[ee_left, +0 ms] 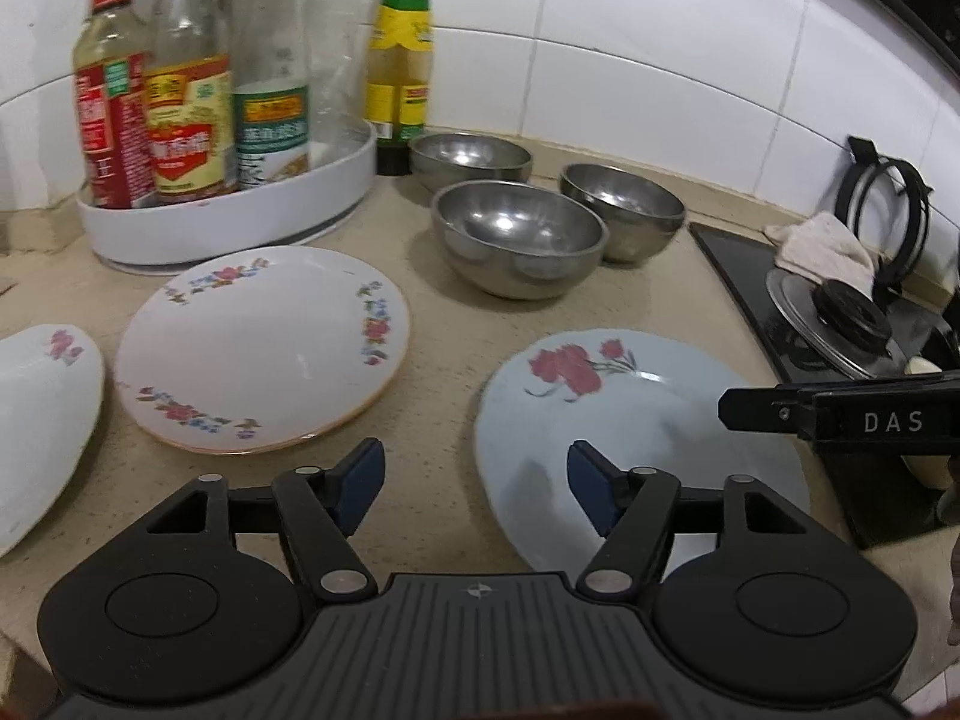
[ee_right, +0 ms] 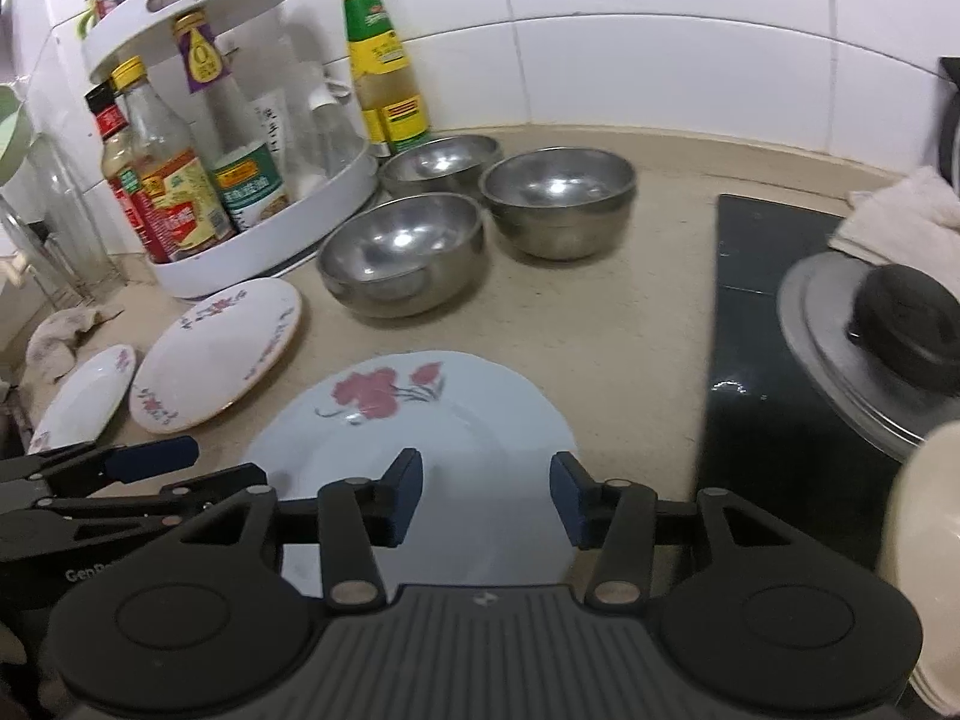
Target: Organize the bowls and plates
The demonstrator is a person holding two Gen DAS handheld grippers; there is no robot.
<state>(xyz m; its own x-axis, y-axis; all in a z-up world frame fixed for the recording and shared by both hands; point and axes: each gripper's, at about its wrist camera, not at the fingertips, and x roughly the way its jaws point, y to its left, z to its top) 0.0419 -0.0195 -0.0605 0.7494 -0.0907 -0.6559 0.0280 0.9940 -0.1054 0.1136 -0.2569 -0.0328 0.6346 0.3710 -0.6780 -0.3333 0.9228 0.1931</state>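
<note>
Both claws gape wide and empty: the right claw (ee_right: 486,495) hangs over the near half of the pale blue plate (ee_right: 414,420), the left claw (ee_left: 474,489) at that plate's left edge, beside the floral white plate (ee_left: 261,348) on the worktop (ee_left: 438,360). The risk, I'd say: a flat, glazed rim skidding away or chipping a neighbour. Only the right view shows the rack's upper tier (ee_right: 192,0); three steel bowls (ee_right: 402,252) wait behind.
</note>
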